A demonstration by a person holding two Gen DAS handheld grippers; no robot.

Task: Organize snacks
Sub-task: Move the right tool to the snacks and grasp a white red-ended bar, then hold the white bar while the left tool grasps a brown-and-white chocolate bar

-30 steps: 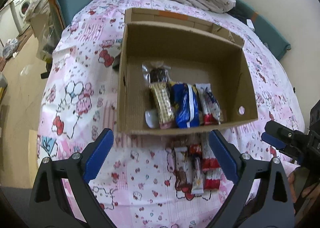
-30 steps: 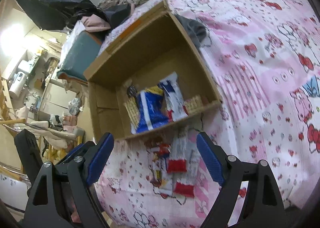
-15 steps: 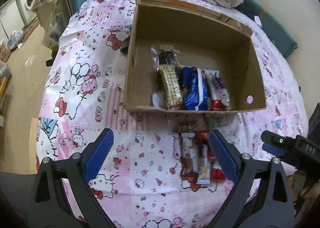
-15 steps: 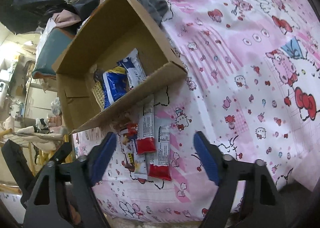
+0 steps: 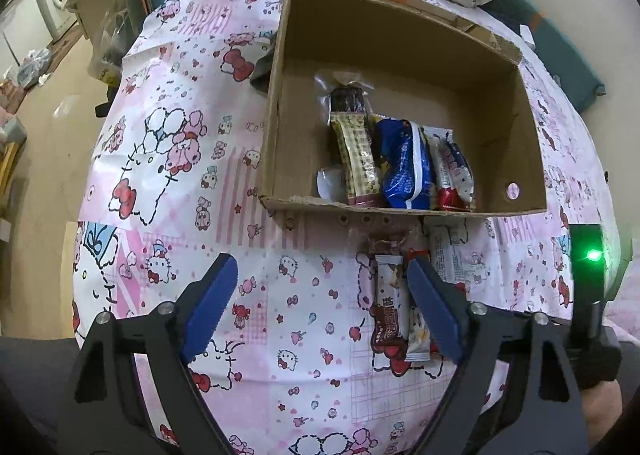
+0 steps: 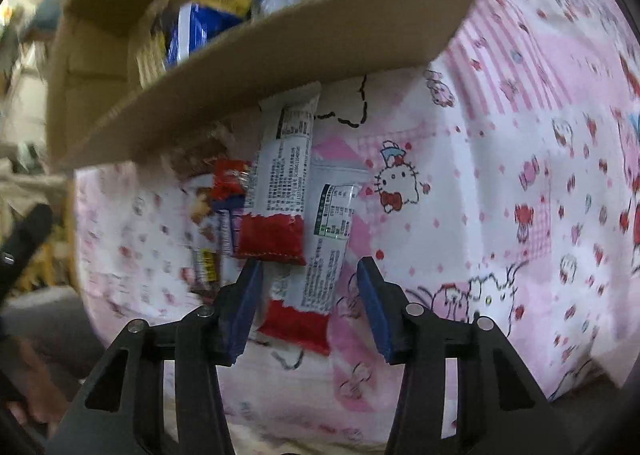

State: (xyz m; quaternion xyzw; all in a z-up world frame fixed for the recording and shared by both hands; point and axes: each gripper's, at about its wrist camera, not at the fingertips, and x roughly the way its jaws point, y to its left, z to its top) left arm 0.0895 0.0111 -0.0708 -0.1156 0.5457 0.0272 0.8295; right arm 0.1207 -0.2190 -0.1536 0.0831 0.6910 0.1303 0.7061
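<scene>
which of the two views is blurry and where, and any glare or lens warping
Right wrist view: motion blur smears the cardboard box and the left-hand snacks, while the red-and-white bar between the right gripper fingers stays fairly sharp. Left wrist view: sharp, a green light flares at right. Both: fisheye bulges the bedsheet.
</scene>
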